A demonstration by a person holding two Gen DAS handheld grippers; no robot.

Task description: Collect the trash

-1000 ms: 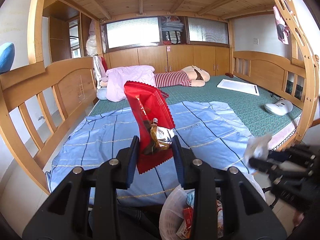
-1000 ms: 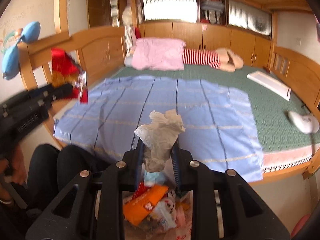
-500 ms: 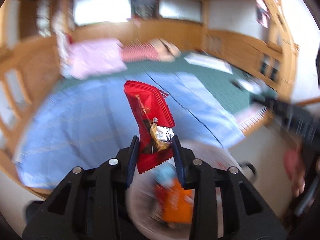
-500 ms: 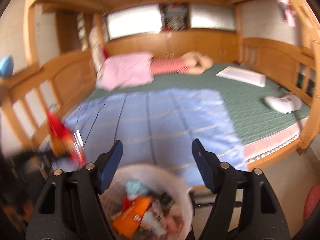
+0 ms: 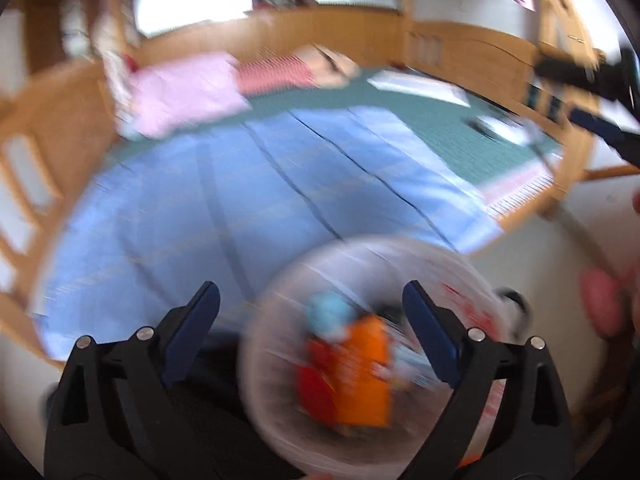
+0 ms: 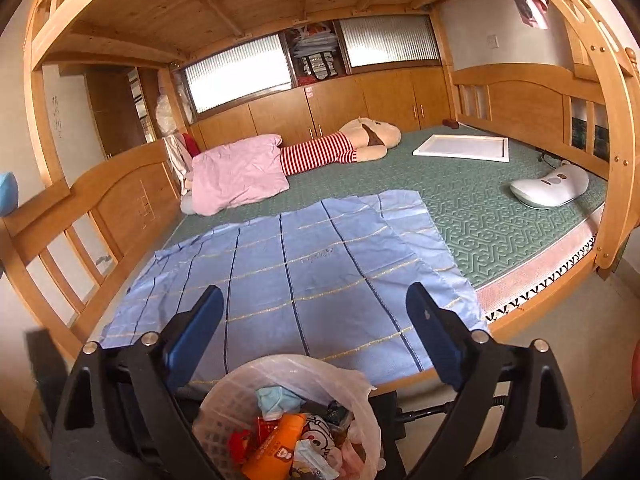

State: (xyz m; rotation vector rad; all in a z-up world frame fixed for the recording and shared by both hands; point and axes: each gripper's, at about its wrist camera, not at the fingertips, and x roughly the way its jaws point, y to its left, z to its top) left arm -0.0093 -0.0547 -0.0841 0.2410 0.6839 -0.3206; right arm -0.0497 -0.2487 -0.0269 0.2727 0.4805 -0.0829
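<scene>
Now both jaws are spread, nothing held: left gripper [image 5: 310, 312] and right gripper [image 6: 314, 308] are hung above the trash bin [image 6: 288, 420]; next litter should be sought on the bed [image 6: 320, 264] ahead.

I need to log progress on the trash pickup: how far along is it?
Nearly done, it seems. The lined trash bin holds wrappers, including an orange packet. Nothing is in hand: the left tool and right tool are both open and empty. No litter shows on the blue sheet, so little looks left.
</scene>
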